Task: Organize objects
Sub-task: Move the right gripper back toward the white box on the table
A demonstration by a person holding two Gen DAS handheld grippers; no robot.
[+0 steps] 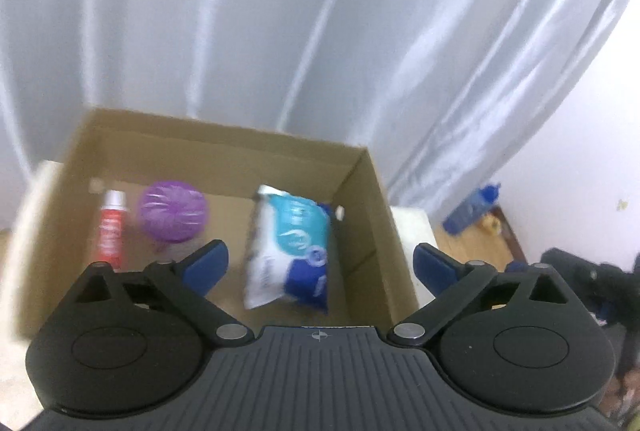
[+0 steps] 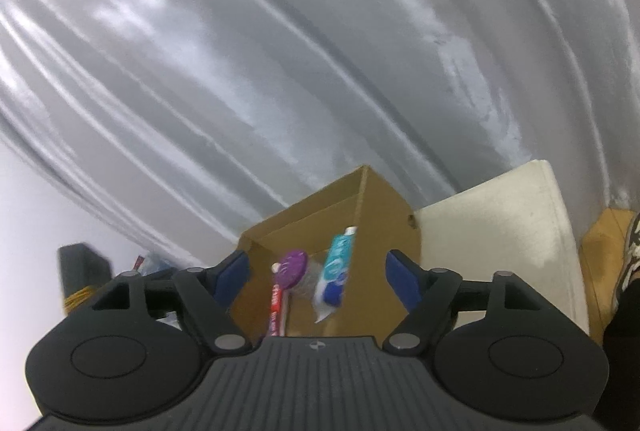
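An open cardboard box stands on a white table. Inside it lie a red tube, a purple round container and a blue-and-white wipes pack. My left gripper hovers above the box's near side, open, with nothing between its blue pads. In the right wrist view the same box is seen from its end, with the red tube, the purple container and the wipes pack inside. My right gripper stands open in front of the box and holds nothing.
A grey curtain hangs right behind the box. The white table runs on beside the box. A blue bottle lies on the wooden floor at the right. A dark block and clutter sit left of the box.
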